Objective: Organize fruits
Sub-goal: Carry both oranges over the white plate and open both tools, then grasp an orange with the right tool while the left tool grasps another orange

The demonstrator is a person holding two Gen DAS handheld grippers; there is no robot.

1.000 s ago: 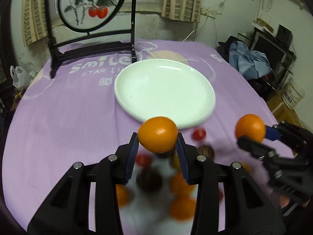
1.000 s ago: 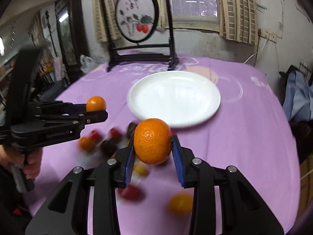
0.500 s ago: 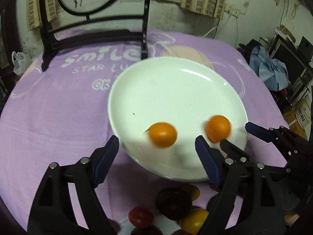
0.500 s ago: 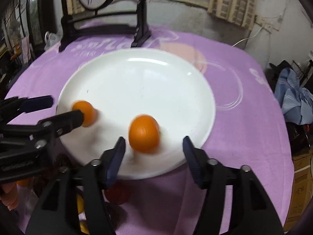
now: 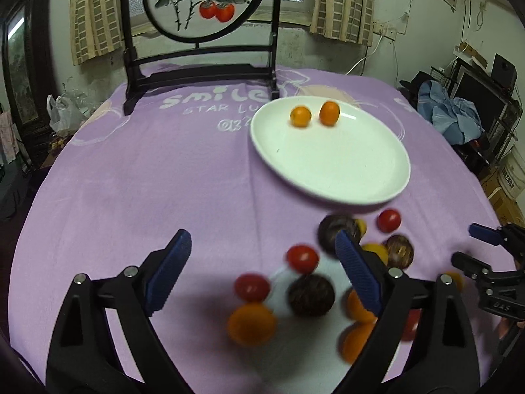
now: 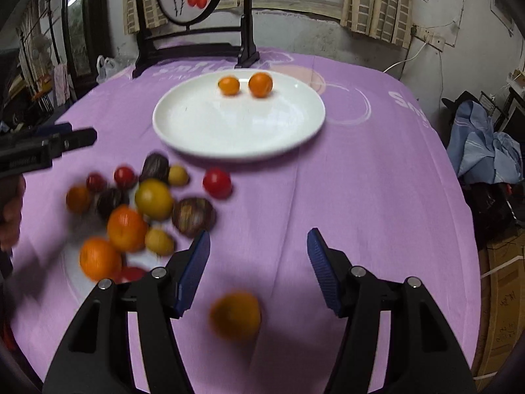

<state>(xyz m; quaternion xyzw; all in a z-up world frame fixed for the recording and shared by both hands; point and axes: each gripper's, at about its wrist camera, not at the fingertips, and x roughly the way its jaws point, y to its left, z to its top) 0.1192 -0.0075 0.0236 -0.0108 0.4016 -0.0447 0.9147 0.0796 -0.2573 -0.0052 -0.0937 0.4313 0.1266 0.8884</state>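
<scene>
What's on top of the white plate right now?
Two oranges sit side by side near the far rim of the white plate. Nothing else lies on it. What's beneath the plate is covered.

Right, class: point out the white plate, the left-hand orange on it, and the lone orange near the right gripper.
white plate [image 6: 203, 138]: right wrist view, bare near side.
left-hand orange [image 6: 229, 85]: right wrist view, its middle.
lone orange [image 6: 235, 315]: right wrist view, its blurred middle.
</scene>
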